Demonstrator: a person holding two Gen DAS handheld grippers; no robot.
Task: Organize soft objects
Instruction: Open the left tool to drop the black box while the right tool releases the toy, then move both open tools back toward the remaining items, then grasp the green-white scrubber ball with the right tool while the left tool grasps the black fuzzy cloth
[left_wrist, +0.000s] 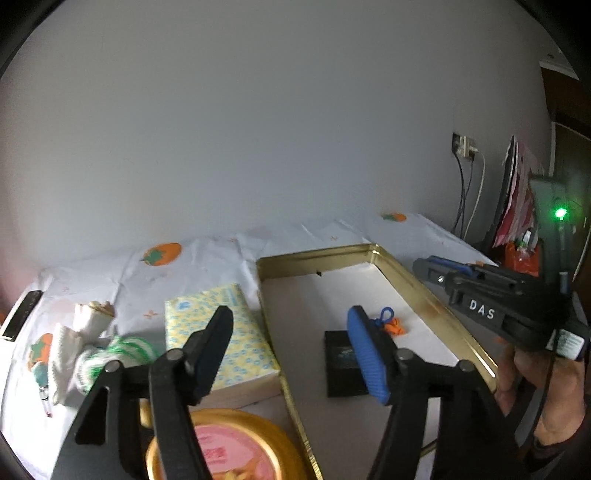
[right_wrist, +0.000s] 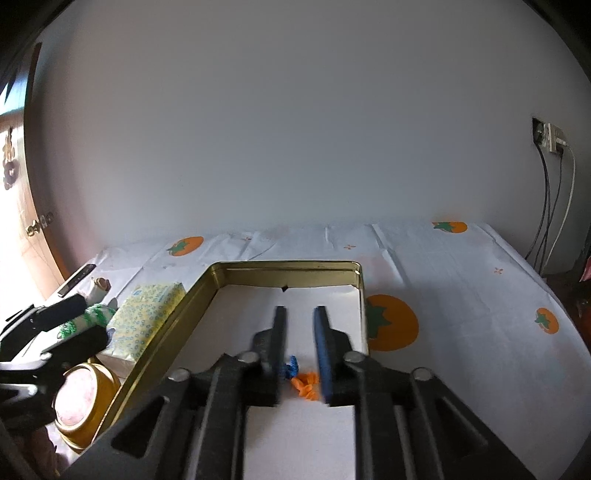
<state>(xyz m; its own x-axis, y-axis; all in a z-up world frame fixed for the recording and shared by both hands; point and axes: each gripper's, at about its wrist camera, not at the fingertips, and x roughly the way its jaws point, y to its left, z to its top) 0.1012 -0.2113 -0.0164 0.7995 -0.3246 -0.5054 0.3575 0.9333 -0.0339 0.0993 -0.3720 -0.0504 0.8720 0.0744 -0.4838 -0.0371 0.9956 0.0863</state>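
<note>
Since the soft things waiting to be sorted sit outside the gold tin tray (left_wrist: 436, 295), what matters is which claw lies nearer them. My left gripper (left_wrist: 291, 350) is spread wide, nothing between its fingers, and it straddles the tray's left wall. The tissue pack (left_wrist: 218, 332) lies just beyond and under its left finger, long axis running away from me, roughly parallel to that wall. Further left are the green-and-white rope bundle (left_wrist: 110, 354) and a white cloth roll (left_wrist: 85, 325), touching or nearly so; I can't tell which.

My right gripper (right_wrist: 300, 354) hovers over the tray interior, jaws parted a little, holding nothing. Between and below its fingers is the small orange and blue stretchy piece (right_wrist: 304, 380), already lying on the tray floor. A black flat square (left_wrist: 343, 365) also sits in the tray, seen from the left wrist only, partly behind the blue pad.

So I judge the left arm clearly nearer for the tissue pack: ahead and slightly left of the claw, with its short width across the finger gap. The gold-rimmed round tin (left_wrist: 236, 446) sits close under the left claw, so a low approach could clip it. The right gripper is well apart from all of that, across the tray wall.
</note>
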